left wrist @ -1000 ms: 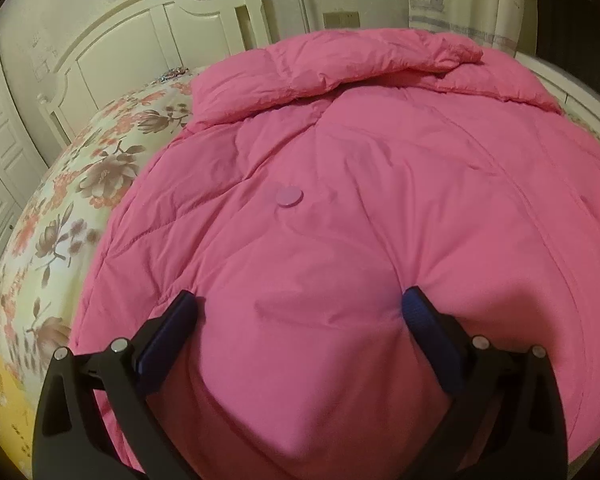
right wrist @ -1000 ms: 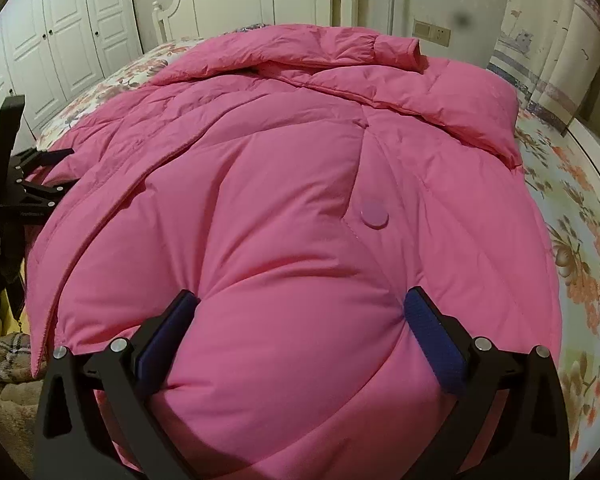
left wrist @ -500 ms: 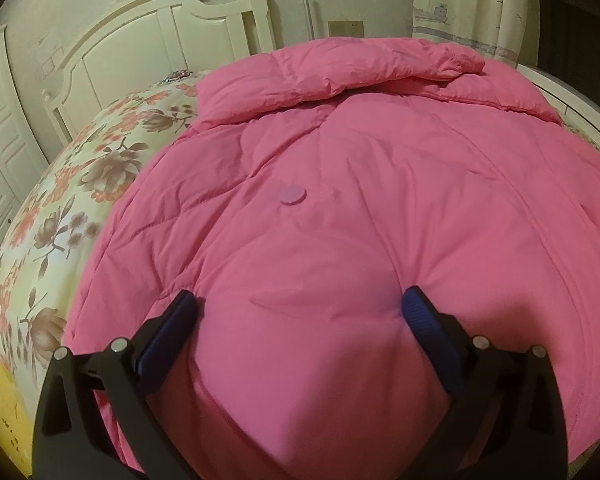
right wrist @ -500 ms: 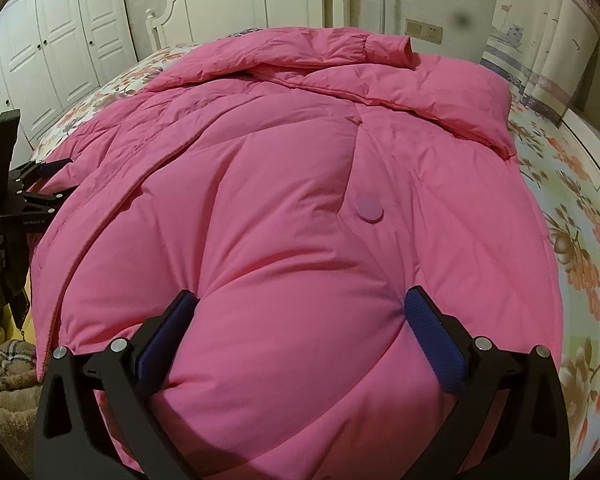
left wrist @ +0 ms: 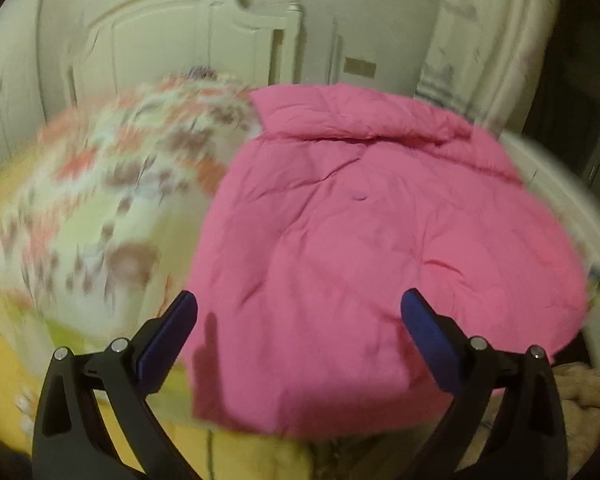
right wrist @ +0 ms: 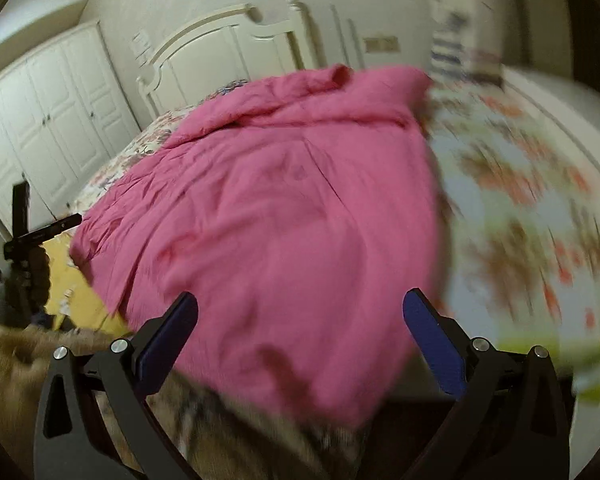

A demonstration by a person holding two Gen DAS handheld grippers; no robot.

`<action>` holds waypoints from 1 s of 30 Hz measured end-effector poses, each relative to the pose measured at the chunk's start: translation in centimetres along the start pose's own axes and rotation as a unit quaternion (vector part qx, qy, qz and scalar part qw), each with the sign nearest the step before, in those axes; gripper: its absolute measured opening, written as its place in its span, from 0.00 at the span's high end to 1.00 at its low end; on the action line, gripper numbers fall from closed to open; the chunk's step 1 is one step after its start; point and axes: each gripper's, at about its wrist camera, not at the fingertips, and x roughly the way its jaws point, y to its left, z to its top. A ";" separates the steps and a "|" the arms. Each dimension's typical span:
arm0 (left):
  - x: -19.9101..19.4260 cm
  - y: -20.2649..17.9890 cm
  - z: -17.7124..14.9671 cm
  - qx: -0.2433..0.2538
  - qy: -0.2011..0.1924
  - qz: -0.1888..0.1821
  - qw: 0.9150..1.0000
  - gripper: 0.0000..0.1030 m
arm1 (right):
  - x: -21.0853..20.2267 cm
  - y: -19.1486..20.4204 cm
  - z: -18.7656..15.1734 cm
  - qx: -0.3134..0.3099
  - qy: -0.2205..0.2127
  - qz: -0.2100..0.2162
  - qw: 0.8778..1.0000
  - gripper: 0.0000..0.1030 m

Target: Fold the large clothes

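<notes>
A large pink padded coat (left wrist: 372, 232) lies folded on a bed with a floral sheet (left wrist: 112, 184); it also shows in the right wrist view (right wrist: 284, 220). My left gripper (left wrist: 298, 320) is open and empty, held back from the coat's near edge. My right gripper (right wrist: 300, 320) is open and empty too, above the coat's near corner. The left gripper's body (right wrist: 24, 236) shows at the left edge of the right wrist view. Both views are blurred by motion.
A white headboard (right wrist: 236, 40) stands behind the bed and white wardrobe doors (right wrist: 48, 120) fill the left wall. A brown plaid blanket (right wrist: 228, 432) lies at the bed's near end. A curtain (left wrist: 480, 40) hangs at the right.
Both grippers have pulled back and up from the coat, which bulged between their fingers before. The coat now lies free and farther off in both views.
</notes>
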 end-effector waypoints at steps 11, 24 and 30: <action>1.2 3.3 -4.7 -0.071 0.037 -0.089 0.993 0.03 | 3.3 -4.9 -7.0 0.153 0.019 0.122 0.981 0.09; 1.6 3.5 -5.4 -0.102 0.040 -0.140 0.984 0.52 | 3.7 -2.8 -5.4 0.101 -0.014 0.144 0.984 0.46; 0.3 3.7 -4.6 -0.118 0.006 -0.185 0.976 0.60 | 1.8 -2.3 -4.2 0.100 -0.069 0.167 0.978 0.53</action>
